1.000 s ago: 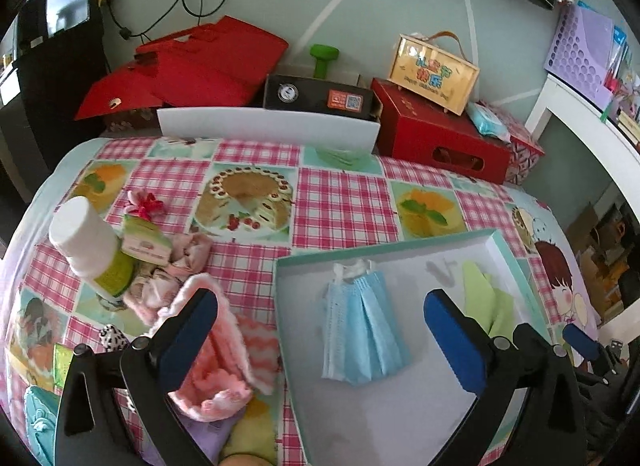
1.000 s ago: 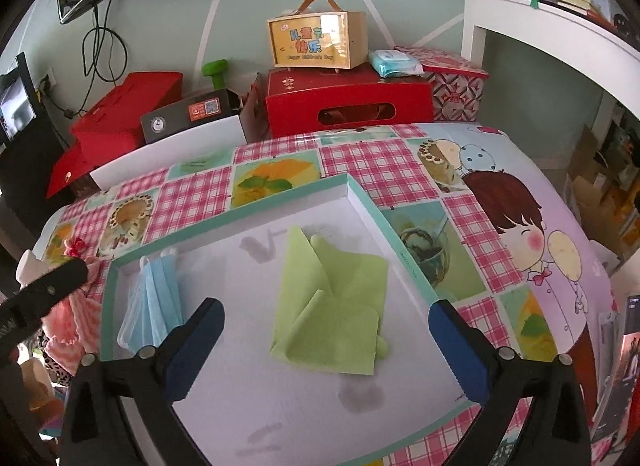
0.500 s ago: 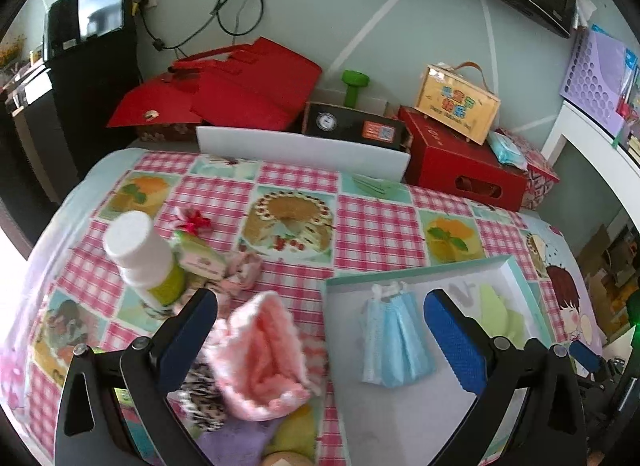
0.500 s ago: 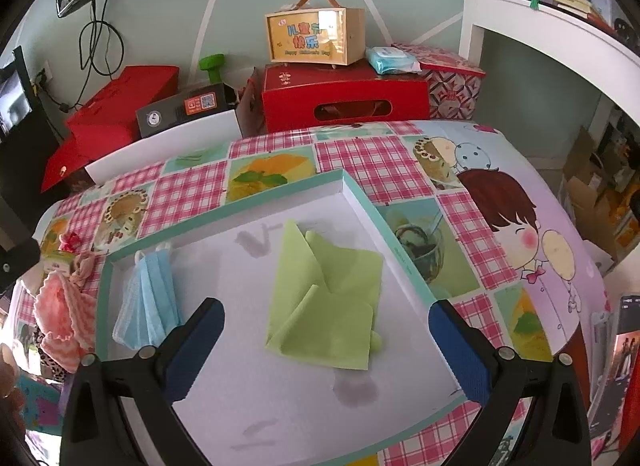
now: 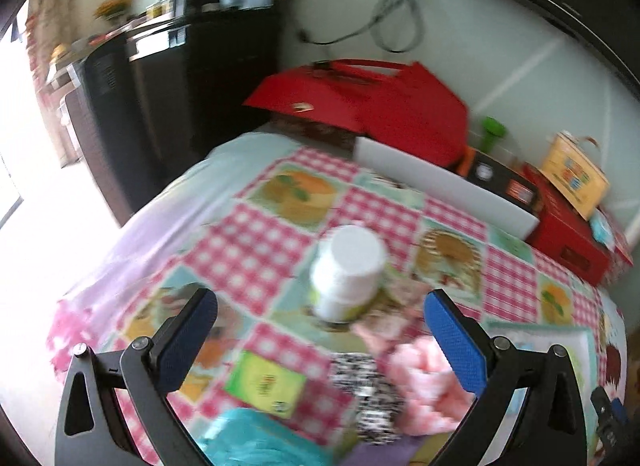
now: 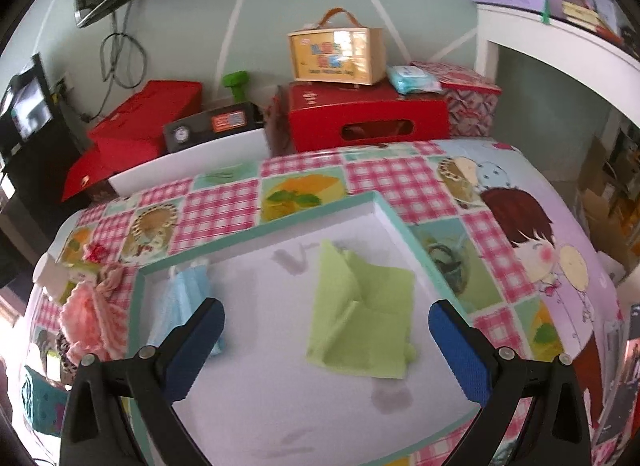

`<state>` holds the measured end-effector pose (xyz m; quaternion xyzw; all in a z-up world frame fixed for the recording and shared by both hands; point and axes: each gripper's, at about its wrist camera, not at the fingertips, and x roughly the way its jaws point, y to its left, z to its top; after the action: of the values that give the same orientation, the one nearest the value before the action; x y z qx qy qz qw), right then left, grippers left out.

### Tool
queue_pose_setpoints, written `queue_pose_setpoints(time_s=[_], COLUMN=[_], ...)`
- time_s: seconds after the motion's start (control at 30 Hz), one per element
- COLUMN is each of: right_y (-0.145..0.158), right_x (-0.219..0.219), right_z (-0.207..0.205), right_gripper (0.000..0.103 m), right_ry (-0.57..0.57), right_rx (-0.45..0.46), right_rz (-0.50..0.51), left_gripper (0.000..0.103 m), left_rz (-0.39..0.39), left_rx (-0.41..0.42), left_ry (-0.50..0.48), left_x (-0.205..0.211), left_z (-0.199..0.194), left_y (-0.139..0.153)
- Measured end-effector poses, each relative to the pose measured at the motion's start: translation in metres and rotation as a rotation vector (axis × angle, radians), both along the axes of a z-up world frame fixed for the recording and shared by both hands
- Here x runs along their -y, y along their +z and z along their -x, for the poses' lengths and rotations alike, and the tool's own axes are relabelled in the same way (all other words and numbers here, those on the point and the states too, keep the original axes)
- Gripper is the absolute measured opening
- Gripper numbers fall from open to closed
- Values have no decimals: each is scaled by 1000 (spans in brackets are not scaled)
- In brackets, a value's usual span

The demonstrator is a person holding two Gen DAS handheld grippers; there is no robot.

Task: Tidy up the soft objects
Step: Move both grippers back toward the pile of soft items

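- Two soft things already lay in the tray (image 6: 256, 225): a blue face mask (image 6: 188, 298) near its left wall and a folded green cloth (image 6: 360, 306) near the middle, well apart from each other.
- Over that tray hovered the right gripper (image 6: 326, 340), spread wide and holding nothing; no trouble there unless it dropped and dragged the cloth out of its fold.
- Off to the side was the left gripper (image 5: 320, 340), fingers likewise apart and empty, hanging above the clutter on the tabletop (image 5: 256, 242), and the picture from it was badly blurred.
- Right between its fingers stood a white-capped bottle (image 5: 346, 270), upright and hard. A careless close looked likely to catch the bottle instead of anything soft, or knock it over onto the pile.
- Just below and to the right sat the pink knitted piece (image 5: 424, 390), touching a black-and-white patterned item (image 5: 370, 390); what that item was could not be told. A pinch on the knit could well have lifted its neighbour too.
- Nearer the lower edge lay a yellow-green packet (image 5: 264, 382) and a teal fabric thing (image 5: 248, 442), partly hidden by the gripper frame; the packet seemed no soft object and risked being swept along.
- Loose knit stretches and sags, so a shallow grip might have let it slip on the way to the tray.
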<state>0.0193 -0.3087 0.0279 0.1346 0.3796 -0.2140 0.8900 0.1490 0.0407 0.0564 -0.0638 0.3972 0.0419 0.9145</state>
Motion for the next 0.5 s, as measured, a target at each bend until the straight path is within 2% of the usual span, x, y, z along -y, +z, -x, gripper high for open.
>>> queue_pose_setpoints(time_s=[0.13, 0.27, 0.5], right_y=[3, 4, -3], right_x=[-23, -49, -105], right_z=[-9, -20, -46], right_gripper=[103, 103, 103], right_ry=[72, 158, 326], right_rx=[24, 60, 53], right_rz=[12, -21, -44], left_gripper=[103, 103, 103], left_rz=[7, 19, 51], left_rx=[-26, -53, -141], left_ry=[48, 65, 44], left_x=[-24, -38, -49], left_z=[-1, 0, -6], left_y=[-5, -10, -24])
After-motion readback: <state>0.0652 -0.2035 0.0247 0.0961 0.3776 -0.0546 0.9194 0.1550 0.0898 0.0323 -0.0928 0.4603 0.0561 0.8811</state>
